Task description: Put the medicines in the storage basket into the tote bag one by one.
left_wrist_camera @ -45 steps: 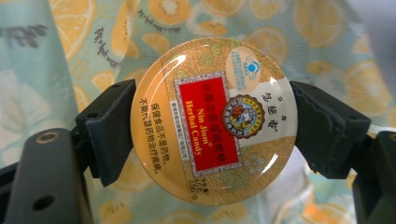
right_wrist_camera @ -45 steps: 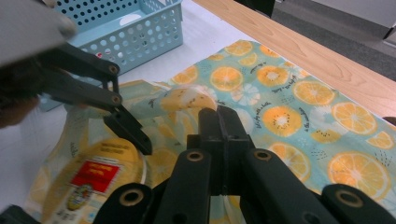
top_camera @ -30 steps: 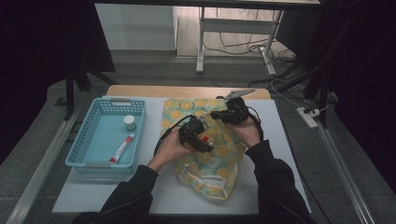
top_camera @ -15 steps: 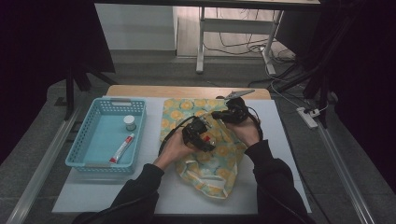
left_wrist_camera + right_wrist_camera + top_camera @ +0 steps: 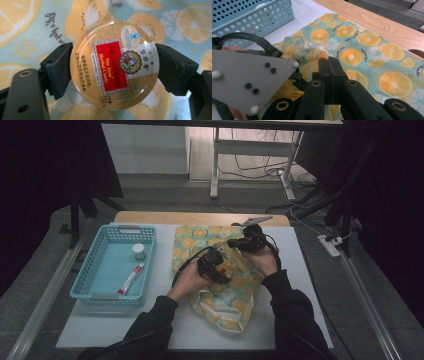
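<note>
My left hand-held gripper [image 5: 113,75] is clamped on a round tin of Nin Jiom herbal candy [image 5: 114,65], pads pressing its rim from both sides, lid facing the camera. The tin hangs just above the fruit-print cloth bag [image 5: 220,285] lying on the white tabletop [image 5: 165,330]. My right hand-held gripper [image 5: 331,65] has its jaws together, apparently pinching the bag's fabric near the mouth, though I can't tell for sure how much cloth it has.

Step, as I read it: packing the tin into the bag. Next move calls for the right side to lift and keep the opening clear while the left brings the tin down and in, then lets go.

Materials: tin is glossy metal, flat disc, slippery lid with red label; the bag is soft, rumpled cloth with orange and kiwi slices on pale teal. A blue perforated plastic basket [image 5: 82,290] sits to the left, holding a small white-capped jar [image 5: 138,251] and a tube [image 5: 131,279].
</note>
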The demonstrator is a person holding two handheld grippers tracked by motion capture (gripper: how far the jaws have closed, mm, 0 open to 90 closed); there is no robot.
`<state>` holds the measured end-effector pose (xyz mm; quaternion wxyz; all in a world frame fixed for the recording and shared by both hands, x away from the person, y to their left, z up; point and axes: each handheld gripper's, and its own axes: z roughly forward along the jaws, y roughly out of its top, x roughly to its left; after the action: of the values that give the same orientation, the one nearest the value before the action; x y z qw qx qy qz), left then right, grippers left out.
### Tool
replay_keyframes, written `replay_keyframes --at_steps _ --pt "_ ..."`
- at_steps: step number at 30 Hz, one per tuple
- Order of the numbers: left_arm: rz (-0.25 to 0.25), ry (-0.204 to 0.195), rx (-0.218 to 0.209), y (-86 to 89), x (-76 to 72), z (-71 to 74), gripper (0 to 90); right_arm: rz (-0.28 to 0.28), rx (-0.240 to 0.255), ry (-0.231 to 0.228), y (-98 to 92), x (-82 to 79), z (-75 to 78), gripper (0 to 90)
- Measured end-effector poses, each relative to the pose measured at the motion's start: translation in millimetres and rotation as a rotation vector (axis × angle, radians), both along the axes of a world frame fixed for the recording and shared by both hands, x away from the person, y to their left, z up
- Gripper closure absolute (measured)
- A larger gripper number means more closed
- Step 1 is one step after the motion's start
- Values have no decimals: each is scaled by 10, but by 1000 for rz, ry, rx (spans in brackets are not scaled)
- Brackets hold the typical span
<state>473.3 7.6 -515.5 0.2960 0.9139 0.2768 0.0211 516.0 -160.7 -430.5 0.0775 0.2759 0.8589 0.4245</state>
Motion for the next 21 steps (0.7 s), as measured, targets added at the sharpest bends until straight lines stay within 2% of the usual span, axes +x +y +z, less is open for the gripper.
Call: replay_keyframes --at_steps 5,9,14,21 --pt "12 -29 20 -18 -11 -14 204 3 -1 -3 7 -5 3 900" --pt "22 -28 14 -5 -29 10 197 4 2 -4 4 -10 10 900" --pt "45 -33 -41 38 -54 103 148 6 3 -6 -5 -10 7 900" --pt "45 -45 -84 92 -112 243 86 8 4 -6 -4 -25 11 900"
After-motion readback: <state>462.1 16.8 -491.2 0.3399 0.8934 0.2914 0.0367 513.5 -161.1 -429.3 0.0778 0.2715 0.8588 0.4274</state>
